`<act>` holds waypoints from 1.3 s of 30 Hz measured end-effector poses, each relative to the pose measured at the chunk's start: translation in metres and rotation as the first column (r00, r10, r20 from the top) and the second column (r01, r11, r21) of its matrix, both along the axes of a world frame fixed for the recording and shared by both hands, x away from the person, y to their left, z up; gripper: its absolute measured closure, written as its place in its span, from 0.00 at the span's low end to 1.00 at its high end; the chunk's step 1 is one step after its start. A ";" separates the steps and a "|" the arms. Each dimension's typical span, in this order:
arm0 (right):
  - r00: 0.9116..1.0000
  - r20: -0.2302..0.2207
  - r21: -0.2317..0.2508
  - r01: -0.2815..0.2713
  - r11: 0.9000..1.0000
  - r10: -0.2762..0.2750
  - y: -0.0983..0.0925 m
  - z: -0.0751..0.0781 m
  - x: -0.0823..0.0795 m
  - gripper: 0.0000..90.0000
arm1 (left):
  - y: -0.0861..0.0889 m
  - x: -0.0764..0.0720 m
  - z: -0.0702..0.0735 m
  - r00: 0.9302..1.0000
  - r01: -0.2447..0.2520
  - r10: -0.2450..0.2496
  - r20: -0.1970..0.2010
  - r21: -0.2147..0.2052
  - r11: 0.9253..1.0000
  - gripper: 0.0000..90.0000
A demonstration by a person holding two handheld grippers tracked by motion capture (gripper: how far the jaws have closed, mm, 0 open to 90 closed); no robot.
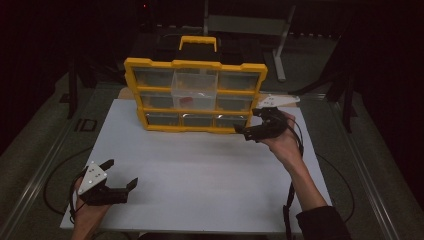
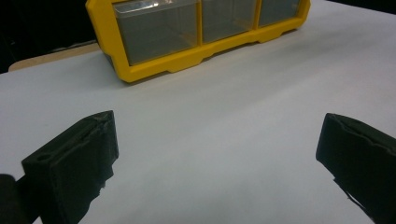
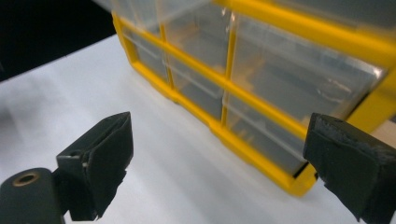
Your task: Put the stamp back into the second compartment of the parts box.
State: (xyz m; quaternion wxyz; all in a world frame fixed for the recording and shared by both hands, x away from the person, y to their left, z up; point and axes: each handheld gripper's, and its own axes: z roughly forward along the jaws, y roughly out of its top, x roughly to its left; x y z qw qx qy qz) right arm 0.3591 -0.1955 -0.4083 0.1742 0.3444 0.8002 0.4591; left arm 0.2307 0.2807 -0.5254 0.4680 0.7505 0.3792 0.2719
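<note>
A yellow organizer case (image 1: 195, 95) with clear drawers stands upright at the back of the white board (image 1: 200, 175). One middle drawer (image 1: 194, 91) is pulled out and holds a small red piece (image 1: 186, 100). My right gripper (image 1: 248, 121) is open beside the case's lower right corner, its jaws spread wide before the bottom drawers (image 3: 261, 121). My left gripper (image 1: 121, 175) rests open at the board's near left corner, empty, pointed toward the case (image 2: 196, 32).
A black yellow-handled case (image 1: 199, 47) stands behind the organizer. Cables (image 1: 55, 180) trail off both grippers onto the grey table. A metal stand (image 1: 280, 45) sits at the back right. The board's middle is bare white.
</note>
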 end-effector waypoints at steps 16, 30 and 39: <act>1.000 0.016 0.034 0.021 0.999 -0.021 -0.036 -0.070 -0.063 0.09 | 0.005 0.005 0.009 1.000 -0.025 0.026 0.010 -0.052 0.998 0.00; 0.982 0.111 0.086 0.143 0.986 -0.152 -0.067 -0.115 -0.111 0.09 | 0.002 0.003 0.004 1.000 -0.009 0.010 0.006 -0.053 0.999 0.00; 0.963 0.150 0.146 0.203 0.968 -0.224 -0.079 -0.122 -0.133 0.09 | 0.002 -0.001 -0.002 1.000 0.000 0.000 0.005 -0.050 0.999 0.00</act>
